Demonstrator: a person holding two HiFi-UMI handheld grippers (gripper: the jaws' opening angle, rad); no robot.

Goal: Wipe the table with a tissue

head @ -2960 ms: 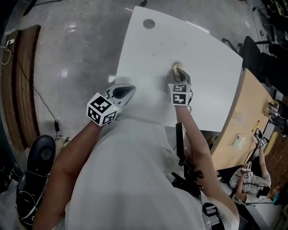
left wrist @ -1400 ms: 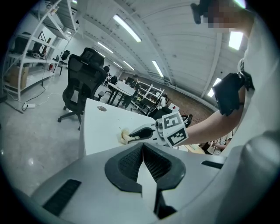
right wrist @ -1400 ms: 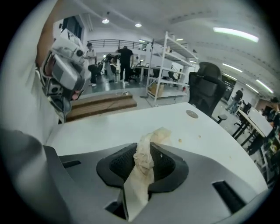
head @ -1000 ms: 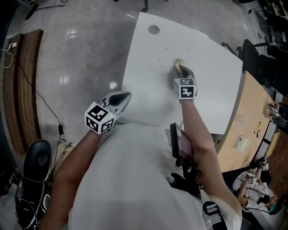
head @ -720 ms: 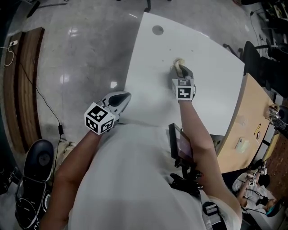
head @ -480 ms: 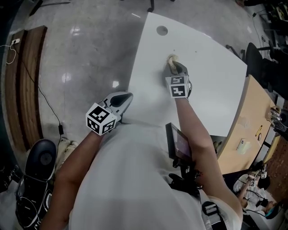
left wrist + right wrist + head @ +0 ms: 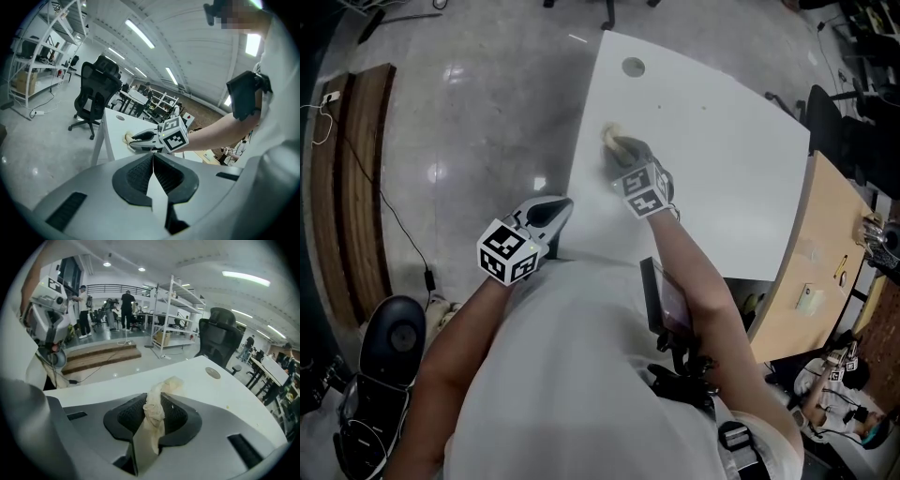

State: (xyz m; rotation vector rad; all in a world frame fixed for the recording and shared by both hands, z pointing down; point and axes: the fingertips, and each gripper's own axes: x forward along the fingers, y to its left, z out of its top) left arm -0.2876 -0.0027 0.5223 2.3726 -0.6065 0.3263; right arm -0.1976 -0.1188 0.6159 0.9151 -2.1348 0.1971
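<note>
The left gripper [image 7: 556, 206] hangs clenched and empty just off the left edge of the table [image 7: 727, 178]. Right of it, the right gripper [image 7: 625, 148] pinches the crumpled tissue [image 7: 610, 135]. Its long axis runs along the jaws, and its free end pokes past the tips toward that nearby left edge. Broad bare tabletop lies open to the right.

Closed left tool [image 7: 153, 161], right tool [image 7: 136, 139] with tissue [image 7: 126, 138] beyond
</note>
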